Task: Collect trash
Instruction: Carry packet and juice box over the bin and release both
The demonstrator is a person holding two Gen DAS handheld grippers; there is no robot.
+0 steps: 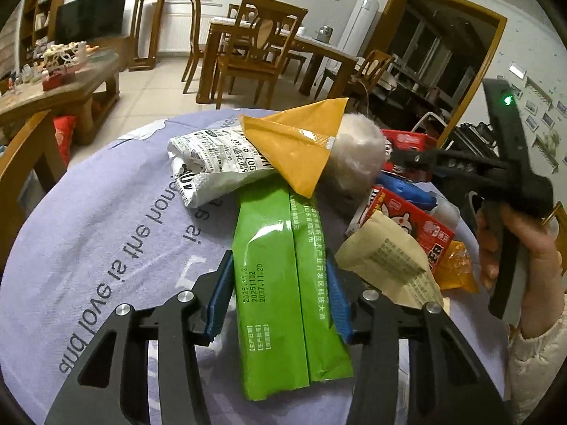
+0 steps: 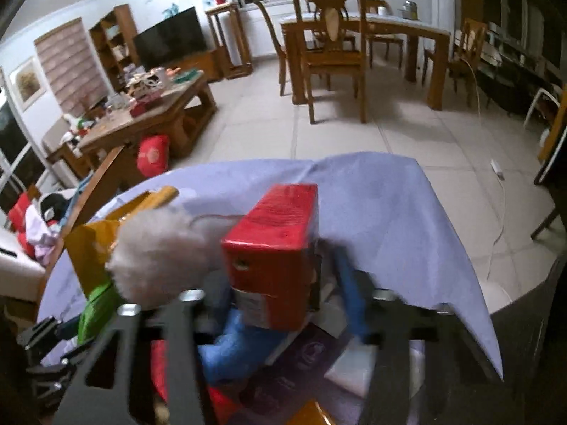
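A pile of trash lies on a round table under a lilac cloth. My left gripper has its blue pads on both sides of a long green wrapper, shut on it. Beyond lie a white printed packet, a folded yellow wrapper, a grey fluffy ball, red cartons and a beige packet. My right gripper grips an upright red carton; it shows in the left wrist view beside the fluffy ball.
A blue wrapper and a dark purple packet lie under the right gripper. A wooden chair back stands left of the table. A coffee table and a dining set stand beyond on the tiled floor.
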